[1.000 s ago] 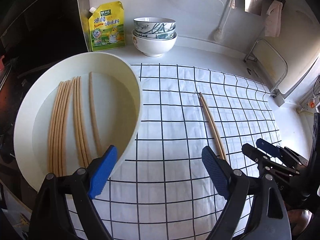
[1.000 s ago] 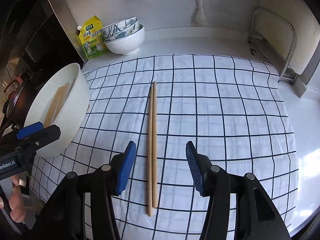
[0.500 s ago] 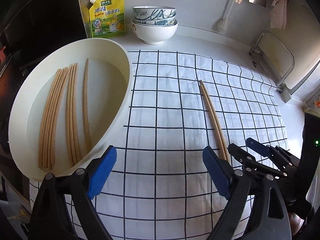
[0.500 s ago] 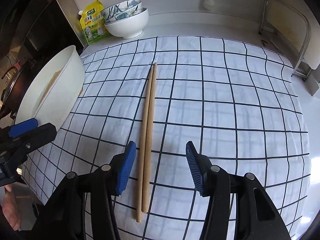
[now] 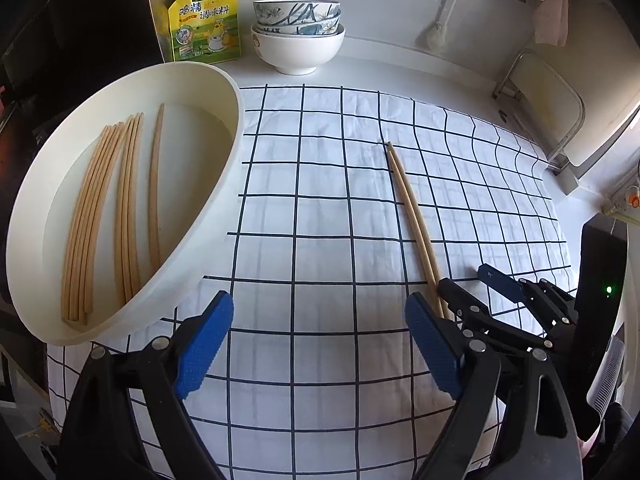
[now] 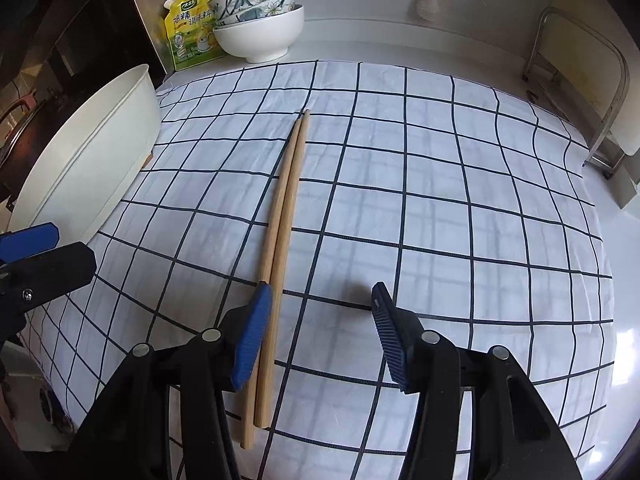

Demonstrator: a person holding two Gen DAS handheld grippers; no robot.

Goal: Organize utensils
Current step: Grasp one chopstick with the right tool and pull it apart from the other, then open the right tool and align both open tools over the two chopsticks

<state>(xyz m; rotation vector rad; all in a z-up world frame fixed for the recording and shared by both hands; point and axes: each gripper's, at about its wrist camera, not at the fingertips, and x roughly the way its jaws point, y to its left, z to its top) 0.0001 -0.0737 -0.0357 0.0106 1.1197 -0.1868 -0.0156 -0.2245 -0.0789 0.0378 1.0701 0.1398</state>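
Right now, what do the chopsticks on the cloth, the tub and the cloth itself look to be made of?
Chopsticks: likely bamboo or light wood, matte tan, unpainted, faint grain.
Tub: probably plastic, smooth cream white with a soft sheen and thin, even wall; melamine is possible.
Cloth: woven fabric, white with a dark grid, matte, creased and rippled at the edges.

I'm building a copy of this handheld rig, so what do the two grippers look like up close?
Both look alike. The left gripper and right gripper each have two black plastic linkage arms joined by round silver pivot pins. The fingers end in blue ribbed pads, flat and narrowing towards the tip. Seen from the left wrist view, the right gripper's black body carries a small green light. No cables or sleeves show.
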